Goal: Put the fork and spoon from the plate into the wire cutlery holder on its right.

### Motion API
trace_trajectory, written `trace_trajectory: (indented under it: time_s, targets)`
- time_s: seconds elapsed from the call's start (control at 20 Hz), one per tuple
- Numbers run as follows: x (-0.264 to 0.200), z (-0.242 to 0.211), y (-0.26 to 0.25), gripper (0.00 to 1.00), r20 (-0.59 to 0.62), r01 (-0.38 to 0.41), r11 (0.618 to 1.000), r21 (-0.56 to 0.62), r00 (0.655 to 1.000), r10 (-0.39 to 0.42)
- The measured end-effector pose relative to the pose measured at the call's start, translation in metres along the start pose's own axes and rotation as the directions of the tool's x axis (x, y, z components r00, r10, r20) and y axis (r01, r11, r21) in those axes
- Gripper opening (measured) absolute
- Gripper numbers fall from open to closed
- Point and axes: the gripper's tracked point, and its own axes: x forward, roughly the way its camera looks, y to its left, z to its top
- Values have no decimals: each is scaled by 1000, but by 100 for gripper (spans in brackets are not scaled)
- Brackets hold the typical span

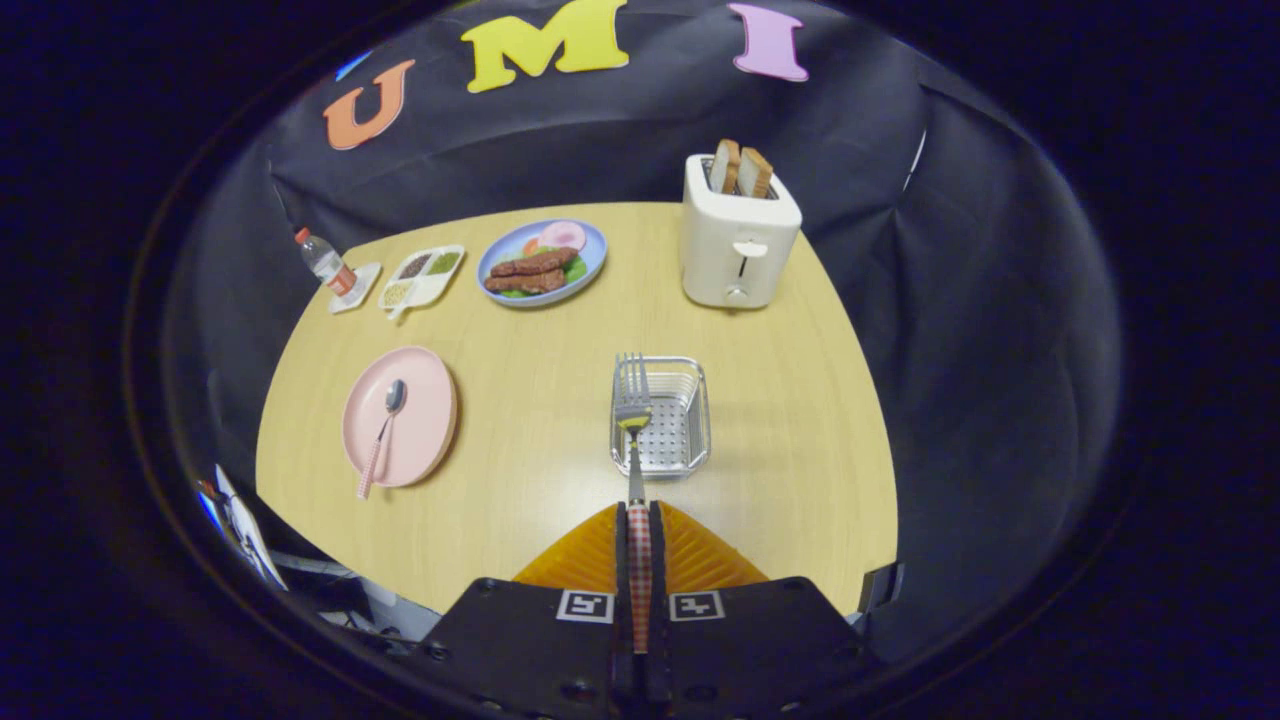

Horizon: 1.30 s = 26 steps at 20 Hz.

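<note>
My gripper [638,512] is shut on the fork [632,405], both fingers pressing its red checked handle. The fork points straight ahead, its metal tines held in the air over the left part of the wire cutlery holder [680,420], which stands on the table just beyond the fingers. Left of the holder lies the pink plate [425,400] with the spoon [383,430] on it, bowl away from me, pink handle reaching over the near rim.
A white toaster [738,240] with two bread slices stands behind the holder. At the far left are a blue plate of food [590,262], a white divided tray [424,276] and a small bottle [326,264]. The wooden table [530,480] ends close below the fingers.
</note>
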Motion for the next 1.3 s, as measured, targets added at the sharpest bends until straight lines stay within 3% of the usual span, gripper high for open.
trace_trajectory:
  time_s: [0.2,0.5,0.75,1.05,1.3]
  targets:
    - [6,8,-22,6,-77,41,998,-56,996,-45]
    - [15,14,-26,5,-219,40,998,-58,974,-52]
    - [26,10,-17,5,-395,16,1000,4,919,-13]
    - [38,35,-15,5,-472,28,1000,-8,881,-28]
    - [42,30,-6,6,-590,-1,1000,-17,807,-9]
